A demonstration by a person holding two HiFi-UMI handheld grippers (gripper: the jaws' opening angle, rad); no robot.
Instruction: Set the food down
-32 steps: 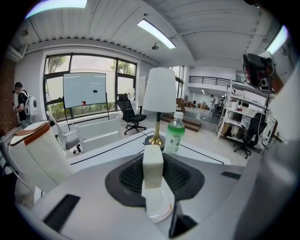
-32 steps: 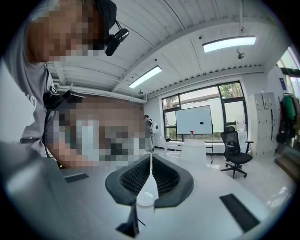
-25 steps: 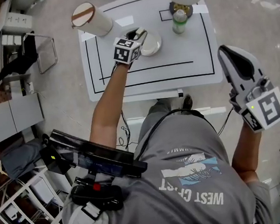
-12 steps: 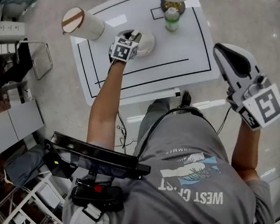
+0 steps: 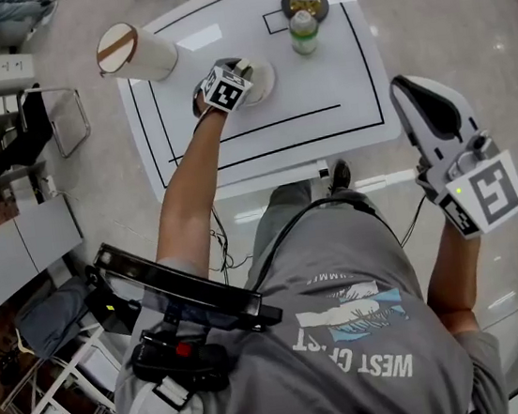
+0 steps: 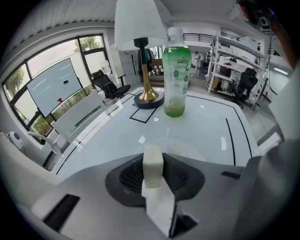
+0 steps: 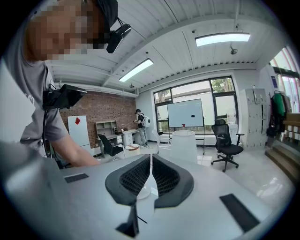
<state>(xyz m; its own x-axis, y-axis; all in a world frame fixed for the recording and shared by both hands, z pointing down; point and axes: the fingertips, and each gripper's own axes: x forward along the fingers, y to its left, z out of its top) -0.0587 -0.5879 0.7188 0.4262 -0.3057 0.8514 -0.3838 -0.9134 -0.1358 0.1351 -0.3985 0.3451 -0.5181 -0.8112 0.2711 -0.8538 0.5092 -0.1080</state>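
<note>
Nearest, right gripper point(image 7: 150, 159) held off-table, jaws together, empty. Left gripper point(image 5: 241, 69) clamped on pale food block point(image 6: 153, 165) over clear plate point(image 5: 271, 79); contact unclear. Green bottle point(image 6: 176, 79) and lamp point(image 6: 149, 96) stand beyond. Risk: released high, block may tumble off plate; looks soft, may stick to a pad.

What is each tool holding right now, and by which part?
Left tool grips a small pale food block by its two opposite sides. Right tool holds nothing; its jaws are together.
</note>
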